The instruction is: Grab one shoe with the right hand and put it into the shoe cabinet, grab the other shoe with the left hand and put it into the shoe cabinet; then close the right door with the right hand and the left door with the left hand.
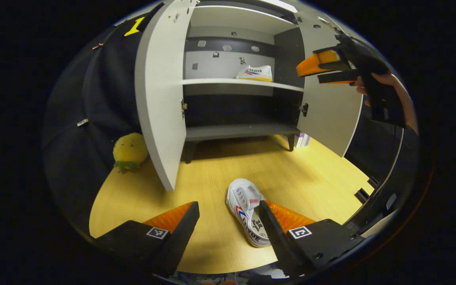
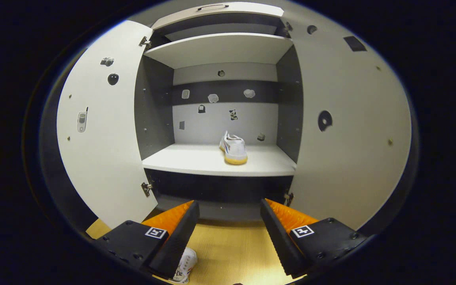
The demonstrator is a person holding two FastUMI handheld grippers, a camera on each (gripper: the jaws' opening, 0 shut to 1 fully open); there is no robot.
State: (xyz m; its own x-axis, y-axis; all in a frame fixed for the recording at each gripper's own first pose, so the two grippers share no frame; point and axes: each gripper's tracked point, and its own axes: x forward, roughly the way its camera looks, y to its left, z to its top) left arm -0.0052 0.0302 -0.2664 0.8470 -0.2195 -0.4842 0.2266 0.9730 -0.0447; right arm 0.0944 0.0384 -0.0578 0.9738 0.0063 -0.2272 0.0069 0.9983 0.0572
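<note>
Shoe [image 2: 234, 148] on open cabinet [image 2: 346, 130] shelf [image 2: 188, 160]

Two shoes showing, one on the shelf [image 1: 255, 73], one on the tabletop [image 1: 248, 210], one cabinet [image 1: 228, 95] standing with two doors, left door [image 1: 158, 91], right door [image 1: 329, 107], one yellow plush toy [image 1: 130, 151] sitting lower left

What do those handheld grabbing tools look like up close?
Each tool has two wedge-shaped fingers with ribbed inner faces, set on black angular blocks that each carry a small square black-and-white marker. In the left gripper view, a bare hand holds the other tool by its black body.
</note>
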